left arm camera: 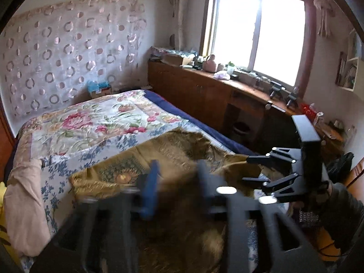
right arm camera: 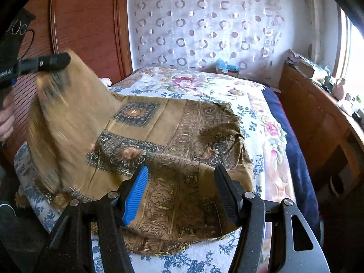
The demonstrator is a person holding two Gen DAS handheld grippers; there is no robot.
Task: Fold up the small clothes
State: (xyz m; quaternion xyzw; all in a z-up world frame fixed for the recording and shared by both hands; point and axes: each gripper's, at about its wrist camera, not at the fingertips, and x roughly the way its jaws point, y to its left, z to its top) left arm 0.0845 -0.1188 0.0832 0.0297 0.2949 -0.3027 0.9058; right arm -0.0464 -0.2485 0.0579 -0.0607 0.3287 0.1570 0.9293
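Your right hand-held gripper (right arm camera: 180, 193) hangs spread above the scarf (right arm camera: 173, 136) on the bed (right arm camera: 261, 118). Your left hand-held gripper (right arm camera: 54, 72) stands part open, one scarf corner lifted at its fingers.

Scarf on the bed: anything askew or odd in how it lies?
Yes. The brown scarf is not flat: its left corner stands lifted and motion-blurred at the left claw, while the right part lies rumpled, fringe bunched. The right claw is open above the near edge, gripping nothing.
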